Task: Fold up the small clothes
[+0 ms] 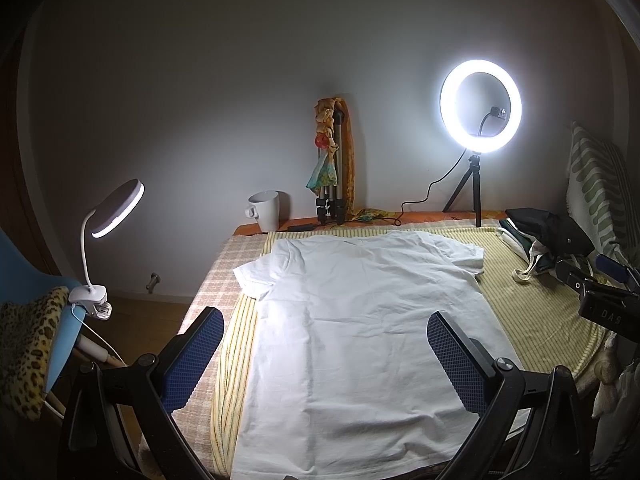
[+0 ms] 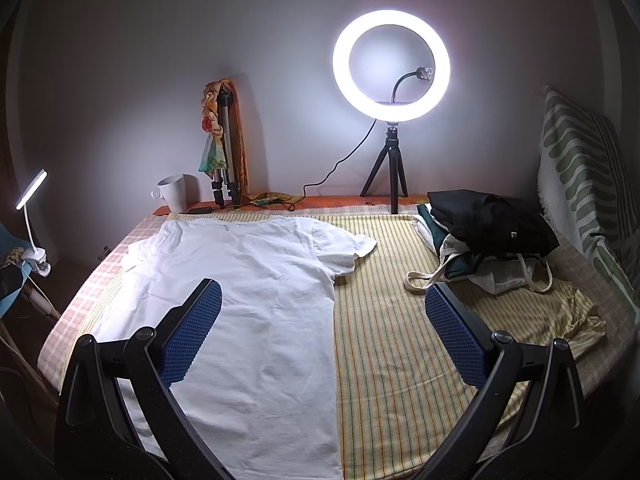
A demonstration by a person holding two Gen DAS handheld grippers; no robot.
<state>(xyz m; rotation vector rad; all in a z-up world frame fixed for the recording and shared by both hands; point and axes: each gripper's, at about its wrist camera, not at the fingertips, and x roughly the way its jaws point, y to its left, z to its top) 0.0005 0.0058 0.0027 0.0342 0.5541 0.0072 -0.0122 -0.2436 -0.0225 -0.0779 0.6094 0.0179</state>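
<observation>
Left wrist view: I hold the left claw released above the white T-shirt, which lies flat, collar away from me, on the striped cloth covering the surface. Flat placement exposes hem and sleeves for gripping. I keep the right claw likewise released over the shirt's right edge, clear of the finished clothes pile

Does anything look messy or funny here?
Mostly tidy. The white T-shirt lies flat, only its left sleeve hangs crumpled over the striped cloth's edge. A jumbled pile of dark clothes and bags sits far right.
</observation>
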